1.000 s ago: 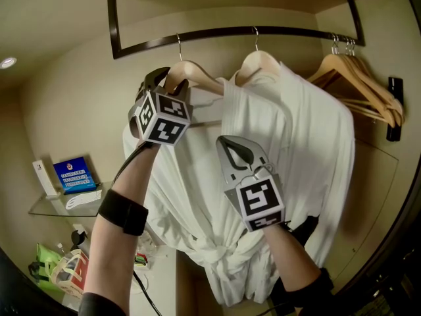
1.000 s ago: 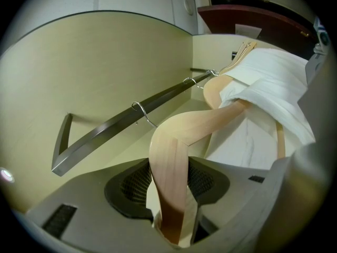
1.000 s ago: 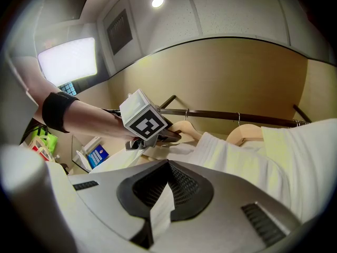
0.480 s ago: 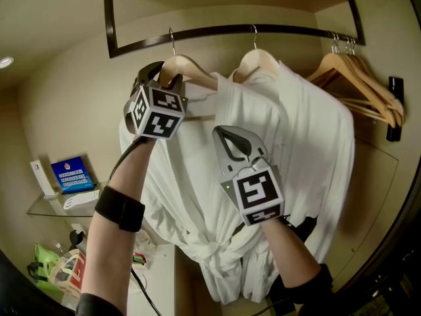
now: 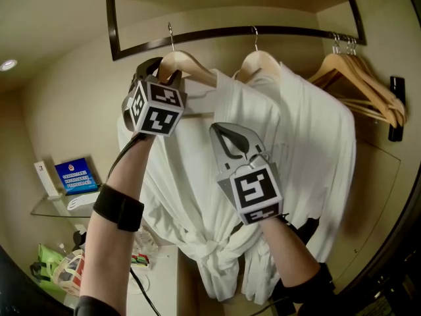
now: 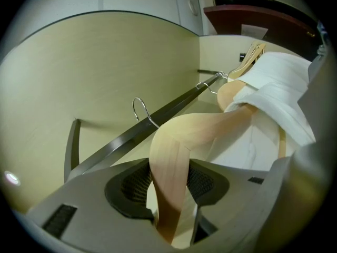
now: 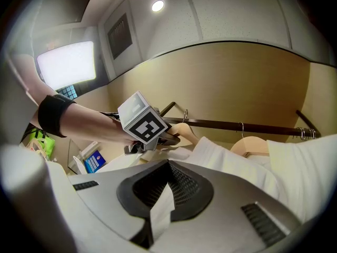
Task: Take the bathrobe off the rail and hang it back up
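Two grippers are raised toward the dark metal rail (image 5: 296, 31) in the head view. The left gripper (image 5: 156, 76) is clamped on the shoulder of the pale wooden hanger (image 5: 191, 66) carrying the white towelling bathrobe (image 5: 191, 176). The right gripper (image 5: 228, 135) is pinched on the robe's front cloth. Compared with a second ago, both are seen slightly higher, and the thin wire hook (image 5: 170, 33) is lifted further up against the rail.

In the left gripper view, the wooden arm is gripped between the pads. Whether the hook is clear of the rail cannot be told.

In the right gripper view, a white fold is nipped between nearly closed jaws.

Lift-off is judged under way, with the bathrobe not yet off.
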The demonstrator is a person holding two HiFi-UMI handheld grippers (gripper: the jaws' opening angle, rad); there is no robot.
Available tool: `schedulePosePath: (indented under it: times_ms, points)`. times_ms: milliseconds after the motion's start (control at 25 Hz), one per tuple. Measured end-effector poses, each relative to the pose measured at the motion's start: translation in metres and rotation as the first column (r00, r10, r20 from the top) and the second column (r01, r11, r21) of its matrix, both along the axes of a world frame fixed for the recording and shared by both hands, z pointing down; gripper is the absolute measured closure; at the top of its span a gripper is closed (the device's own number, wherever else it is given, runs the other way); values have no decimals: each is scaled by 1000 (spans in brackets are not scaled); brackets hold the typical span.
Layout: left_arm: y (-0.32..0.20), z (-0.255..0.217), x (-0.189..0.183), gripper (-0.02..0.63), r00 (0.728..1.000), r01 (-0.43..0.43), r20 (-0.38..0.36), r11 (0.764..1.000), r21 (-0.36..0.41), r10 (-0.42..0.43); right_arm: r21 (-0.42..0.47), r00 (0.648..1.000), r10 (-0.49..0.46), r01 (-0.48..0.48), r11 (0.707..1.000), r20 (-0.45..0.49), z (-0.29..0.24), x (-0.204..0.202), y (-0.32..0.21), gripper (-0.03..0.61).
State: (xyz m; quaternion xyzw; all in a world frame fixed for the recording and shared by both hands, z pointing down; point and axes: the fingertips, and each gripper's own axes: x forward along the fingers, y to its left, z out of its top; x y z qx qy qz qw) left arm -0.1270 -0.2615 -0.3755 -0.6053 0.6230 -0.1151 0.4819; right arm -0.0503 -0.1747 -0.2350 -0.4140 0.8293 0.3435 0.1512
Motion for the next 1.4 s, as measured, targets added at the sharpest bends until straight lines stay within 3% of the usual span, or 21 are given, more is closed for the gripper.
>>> schedulePosePath:
  times_ms: [840, 1200, 1400]
  points:
    - [32, 37, -6, 426, 999, -8, -48, 1000, -27, 7, -43, 1000, -30, 29, 999, 0, 22, 7, 21, 554]
    - [36, 108, -2, 426, 995, -11, -103, 991, -136, -3, -160, 999, -32, 29, 987, -19, 76, 25, 24, 554]
    - [43, 157, 2, 426, 994, -2, -104, 987, -158, -15, -216, 999, -28, 21, 976, -27, 114, 30, 23, 554]
